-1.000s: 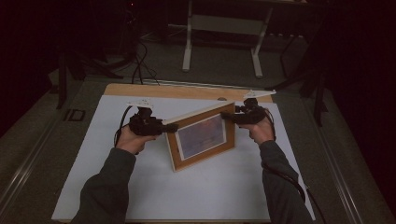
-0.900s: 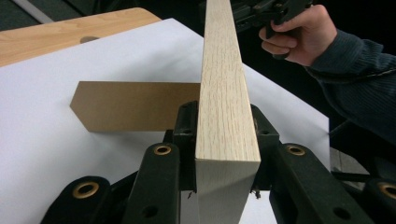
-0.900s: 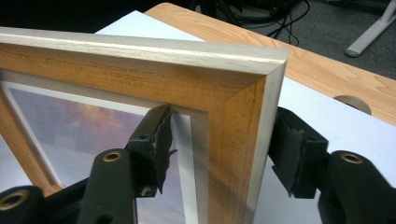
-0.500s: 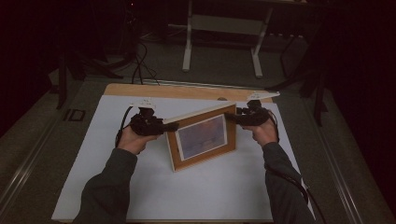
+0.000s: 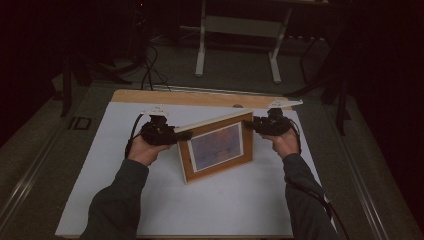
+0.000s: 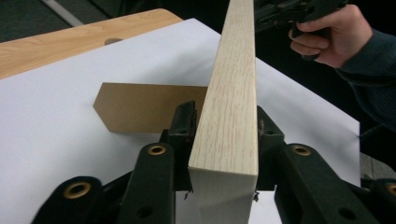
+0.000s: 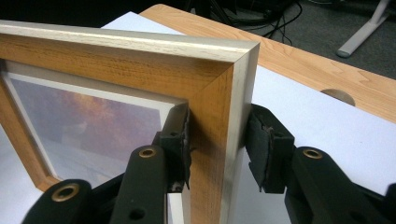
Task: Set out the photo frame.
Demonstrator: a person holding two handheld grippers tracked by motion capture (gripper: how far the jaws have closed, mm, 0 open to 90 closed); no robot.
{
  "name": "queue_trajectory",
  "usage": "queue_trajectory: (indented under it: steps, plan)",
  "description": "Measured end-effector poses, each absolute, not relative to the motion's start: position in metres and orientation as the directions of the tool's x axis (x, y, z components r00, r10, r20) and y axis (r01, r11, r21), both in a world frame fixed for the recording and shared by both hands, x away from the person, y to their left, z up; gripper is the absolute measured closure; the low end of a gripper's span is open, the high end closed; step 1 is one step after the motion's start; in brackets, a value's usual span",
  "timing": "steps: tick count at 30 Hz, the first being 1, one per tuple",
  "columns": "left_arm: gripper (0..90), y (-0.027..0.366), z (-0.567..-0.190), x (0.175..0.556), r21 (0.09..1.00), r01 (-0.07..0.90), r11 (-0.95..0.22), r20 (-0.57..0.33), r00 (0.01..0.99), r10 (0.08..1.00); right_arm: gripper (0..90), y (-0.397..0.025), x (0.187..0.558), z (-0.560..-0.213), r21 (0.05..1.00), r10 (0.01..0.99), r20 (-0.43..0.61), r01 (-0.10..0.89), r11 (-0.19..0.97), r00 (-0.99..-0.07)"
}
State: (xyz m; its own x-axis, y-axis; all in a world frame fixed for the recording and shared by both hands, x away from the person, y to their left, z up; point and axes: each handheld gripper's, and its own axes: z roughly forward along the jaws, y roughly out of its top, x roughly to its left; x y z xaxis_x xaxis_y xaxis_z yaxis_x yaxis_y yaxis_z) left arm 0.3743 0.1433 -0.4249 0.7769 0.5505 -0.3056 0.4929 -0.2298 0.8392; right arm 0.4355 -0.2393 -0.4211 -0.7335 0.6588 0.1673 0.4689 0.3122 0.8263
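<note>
A wooden picture frame point(image 5: 216, 146) with a purplish picture stands upright on the white sheet point(image 5: 150, 200), held at both ends. My left gripper point(image 5: 175, 136) is shut on the frame's left top corner. In the left gripper view the pale top edge point(image 6: 231, 93) runs away between the jaws of the left gripper point(image 6: 224, 126), and the brown back stand point(image 6: 144, 107) lies on the sheet behind it. My right gripper point(image 5: 250, 125) is shut on the frame's right side. In the right gripper view the right gripper point(image 7: 217, 135) grips just below the mitred corner point(image 7: 210, 74).
The white sheet covers most of a wooden tabletop, whose bare strip point(image 5: 200, 97) with a round hole point(image 5: 238, 106) runs along the far edge. Beyond it are a dark floor, cables and a white table leg frame point(image 5: 235, 45).
The right gripper and the frame's right end have shifted slightly to the right. The left gripper has stayed almost still, and both grips are unchanged.
</note>
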Motion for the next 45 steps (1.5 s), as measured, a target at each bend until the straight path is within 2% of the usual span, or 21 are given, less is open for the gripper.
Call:
queue_trajectory:
  steps: [5,13,23,45]
  plan:
    - [65.8,0.145,-0.423,0.371,0.843,0.487,-0.229,-0.288,0.768,0.572,61.8,-0.239,0.435,-0.42,0.824,0.664,0.162,0.47,0.317,-0.73]
    - [67.5,0.154,-0.421,0.355,0.862,0.465,-0.202,-0.253,0.739,0.624,61.9,-0.237,0.432,-0.42,0.825,0.681,0.156,0.473,0.308,-0.716]
    - [69.3,0.156,-0.422,0.354,0.862,0.472,-0.184,-0.266,0.731,0.629,61.9,-0.237,0.428,-0.42,0.826,0.699,0.149,0.477,0.301,-0.699]
    - [66.5,0.155,-0.426,0.362,0.875,0.457,-0.158,-0.269,0.732,0.626,61.8,-0.24,0.413,-0.42,0.821,0.731,0.153,0.498,0.28,-0.665]
